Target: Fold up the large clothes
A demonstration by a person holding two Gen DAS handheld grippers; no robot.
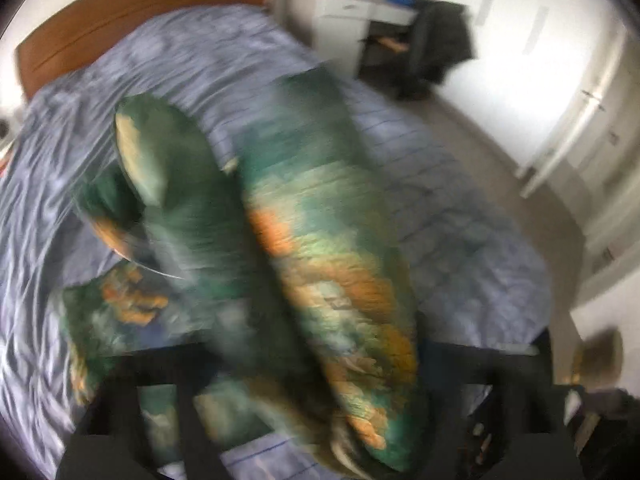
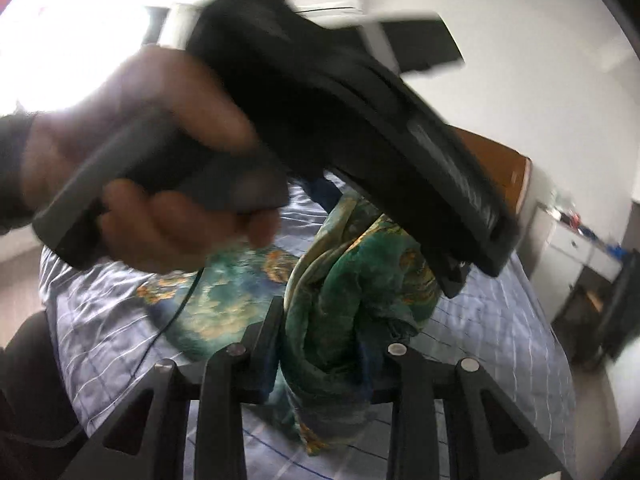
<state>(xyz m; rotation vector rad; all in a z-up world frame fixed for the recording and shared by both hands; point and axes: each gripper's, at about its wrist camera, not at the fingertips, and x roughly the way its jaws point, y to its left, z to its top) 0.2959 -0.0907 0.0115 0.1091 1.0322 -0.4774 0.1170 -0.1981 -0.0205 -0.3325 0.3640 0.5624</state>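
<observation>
A large green cloth with orange and cream patches [image 1: 320,248] hangs bunched above the blue bed [image 1: 460,200]. Part of it lies on the sheet [image 1: 120,312]. My left gripper [image 1: 320,420] is shut on the cloth, whose folds hide the fingertips; the view is blurred. In the right wrist view my right gripper [image 2: 324,344] is shut on a twisted bunch of the same cloth [image 2: 352,280]. The hand-held left gripper [image 2: 360,120] fills the upper part of that view, close above the cloth. The rest of the cloth [image 2: 216,296] lies spread on the bed.
The bed [image 2: 500,340] has a wooden headboard [image 1: 140,12]. A white desk [image 1: 352,12] and a dark chair [image 1: 436,44] stand beyond the bed's far corner. Bare floor [image 1: 520,168] and a white door lie to the right.
</observation>
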